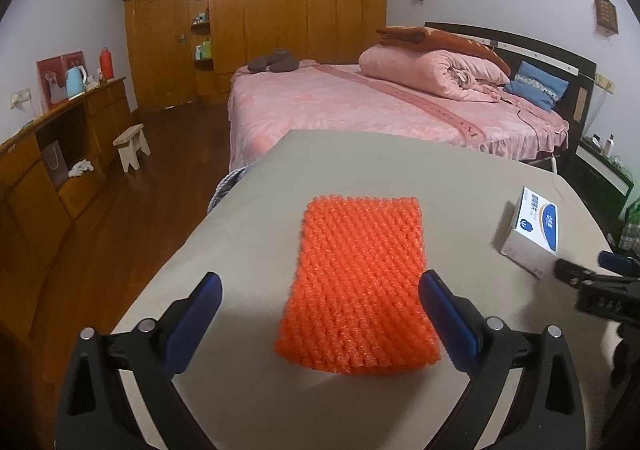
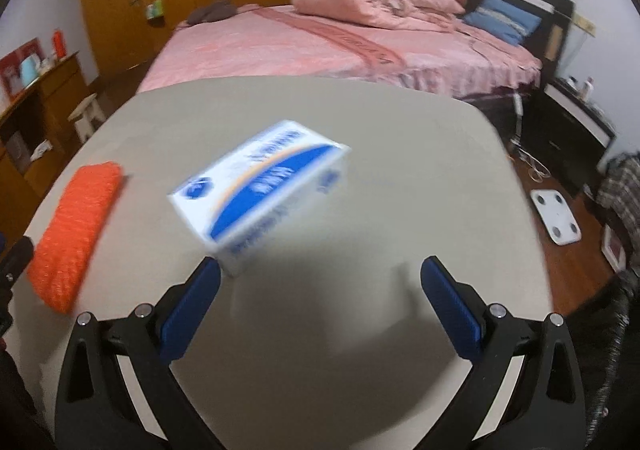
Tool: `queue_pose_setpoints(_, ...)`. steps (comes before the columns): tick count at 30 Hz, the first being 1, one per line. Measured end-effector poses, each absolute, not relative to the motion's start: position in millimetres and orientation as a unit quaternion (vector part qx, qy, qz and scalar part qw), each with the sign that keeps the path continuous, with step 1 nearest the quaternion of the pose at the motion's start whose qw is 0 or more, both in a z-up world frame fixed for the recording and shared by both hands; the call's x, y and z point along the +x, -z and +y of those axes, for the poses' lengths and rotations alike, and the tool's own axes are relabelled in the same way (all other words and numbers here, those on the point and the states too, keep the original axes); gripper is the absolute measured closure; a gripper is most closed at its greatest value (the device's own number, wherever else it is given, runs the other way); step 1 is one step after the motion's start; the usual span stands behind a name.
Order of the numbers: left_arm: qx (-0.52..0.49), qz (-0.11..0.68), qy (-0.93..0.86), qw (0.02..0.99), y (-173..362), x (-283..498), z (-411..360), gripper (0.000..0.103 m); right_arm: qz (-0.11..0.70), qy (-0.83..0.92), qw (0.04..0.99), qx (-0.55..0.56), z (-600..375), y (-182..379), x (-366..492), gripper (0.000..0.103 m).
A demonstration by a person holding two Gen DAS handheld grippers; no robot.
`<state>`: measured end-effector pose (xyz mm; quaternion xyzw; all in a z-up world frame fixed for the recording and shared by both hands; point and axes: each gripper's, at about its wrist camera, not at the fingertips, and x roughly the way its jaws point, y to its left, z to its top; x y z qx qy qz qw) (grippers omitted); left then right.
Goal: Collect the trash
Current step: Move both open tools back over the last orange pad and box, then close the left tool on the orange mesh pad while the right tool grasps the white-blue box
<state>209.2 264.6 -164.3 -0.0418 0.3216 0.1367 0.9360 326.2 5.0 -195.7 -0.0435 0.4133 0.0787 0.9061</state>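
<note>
**Both tongs spread wide over the table**

While the orange foam net (image 1: 356,286) lies flat on the grey table (image 1: 248,210), the left gripper (image 1: 320,296) hangs just above its near end, jaws spread wide, blue pads (image 1: 200,314) on either side of the net and nothing held between them. The net's near edge sits between the two fingers, but neither pad touches it.

Over on the right, the right gripper (image 2: 320,280) is just as wide open and holds nothing. The white and blue box (image 2: 260,190) sits on the table (image 2: 400,178) ahead of it, turned at an angle, its near corner just beside the left fingertip; the picture is smeared with motion blur, so I cannot tell whether pad and box touch. From this view the net (image 2: 74,230) lies well off to the left, apart from the box.

Back in the left wrist view, the box (image 1: 530,234) stands near the table's right edge, and the right gripper's tip (image 1: 592,278) shows just beside it.

Behind the table, a pink bed (image 1: 360,106), with a wooden wardrobe (image 1: 256,6) against the far wall
</note>
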Motion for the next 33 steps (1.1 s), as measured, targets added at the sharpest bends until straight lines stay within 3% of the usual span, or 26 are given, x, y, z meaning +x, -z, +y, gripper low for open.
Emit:
queue_pose_setpoints(6,-0.040,0.328,-0.132,0.934,166,213,258,0.006,0.406,-0.066,0.911,-0.006,-25,192,323,0.006)
queue_pose_setpoints(17,-0.057,0.323,-0.139,0.934,167,215,266,0.006,0.409,-0.113,0.905,-0.033,36,191,333,0.006)
queue_pose_setpoints(33,-0.060,0.328,-0.139,0.933,169,222,267,0.006,0.388,-0.096,0.917,0.013,1,180,341,0.006)
